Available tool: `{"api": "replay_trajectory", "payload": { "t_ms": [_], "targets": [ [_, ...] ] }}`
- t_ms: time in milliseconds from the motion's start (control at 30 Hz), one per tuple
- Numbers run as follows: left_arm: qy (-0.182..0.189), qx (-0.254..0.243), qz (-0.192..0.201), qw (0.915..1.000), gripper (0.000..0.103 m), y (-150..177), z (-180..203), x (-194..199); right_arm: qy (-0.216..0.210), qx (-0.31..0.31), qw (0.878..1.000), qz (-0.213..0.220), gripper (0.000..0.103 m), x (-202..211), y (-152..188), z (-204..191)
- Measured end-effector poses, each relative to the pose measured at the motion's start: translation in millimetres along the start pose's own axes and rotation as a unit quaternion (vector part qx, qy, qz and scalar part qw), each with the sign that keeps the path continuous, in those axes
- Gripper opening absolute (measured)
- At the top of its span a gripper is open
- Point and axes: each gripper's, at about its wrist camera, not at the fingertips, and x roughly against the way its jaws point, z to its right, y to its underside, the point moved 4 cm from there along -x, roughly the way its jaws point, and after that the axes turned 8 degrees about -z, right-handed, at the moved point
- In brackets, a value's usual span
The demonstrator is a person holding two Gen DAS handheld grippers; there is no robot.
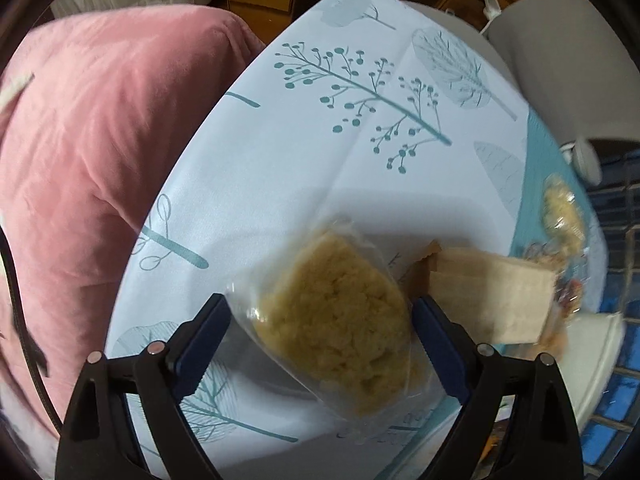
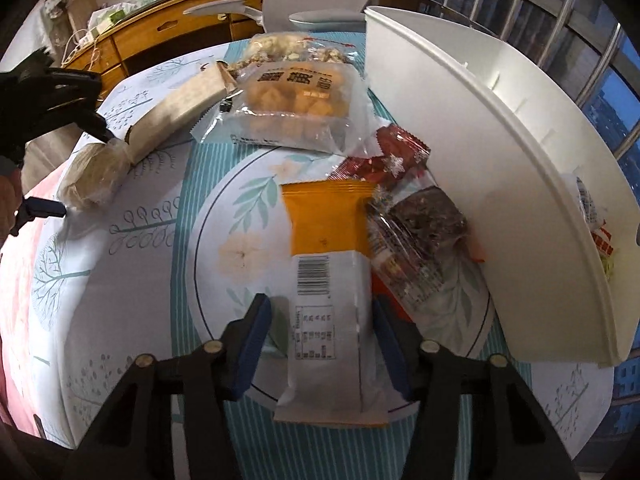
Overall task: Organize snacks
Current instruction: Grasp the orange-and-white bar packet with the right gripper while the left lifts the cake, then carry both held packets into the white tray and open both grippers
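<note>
A crumbly yellow cake in clear wrap [image 1: 340,320] lies on the tablecloth [image 1: 320,140] near its left edge. My left gripper [image 1: 320,301] points down over it, jaws wide on either side of the wrap, open. The right wrist view shows the same cake [image 2: 92,176] between the left gripper's [image 2: 85,172] fingers. An orange and white packet [image 2: 328,240] with a barcode lies lengthwise in front of me. My right gripper [image 2: 321,301] straddles its white end, with a narrow gap showing beside the left pad.
A white plastic bin [image 2: 480,160] stands at the right with wrappers inside. A beige box [image 2: 180,108], a fried-snack bag [image 2: 296,108], a nut bag [image 2: 280,48], a red wrapper [image 2: 392,160] and a dark cake pack [image 2: 424,216] lie nearby. A pink blanket [image 1: 80,160] borders the table's left.
</note>
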Motion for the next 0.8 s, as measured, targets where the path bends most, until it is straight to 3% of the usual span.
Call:
{"api": "replay_trajectory", "payload": {
  "t_ms": [133,400,533,800],
  "targets": [
    [-0.007,-0.004,0.011,0.9999,0.069,2.3,5.2,3.2,-0.008,0.005,1.000,-0.005,0.041,0.5,-0.5,-1.9],
    [0.001,0.001,-0.024,0.9997,0.068,5.9,-12.1,6.8,-0.027,0.007,1.000,-0.006,0.040,5.9,-1.1,-4.5],
    [0.017,0.004,-0.057,0.9982,0.068,10.3,-23.3,8.4,-0.032,0.023,0.999,0.015,0.037,18.5,-2.1,-12.6],
    [0.021,-0.048,-0.066,0.9964,0.068,34.3,-37.2,33.2,-0.057,0.035,0.997,0.034,0.037,42.0,2.8,-29.7]
  ]
}}
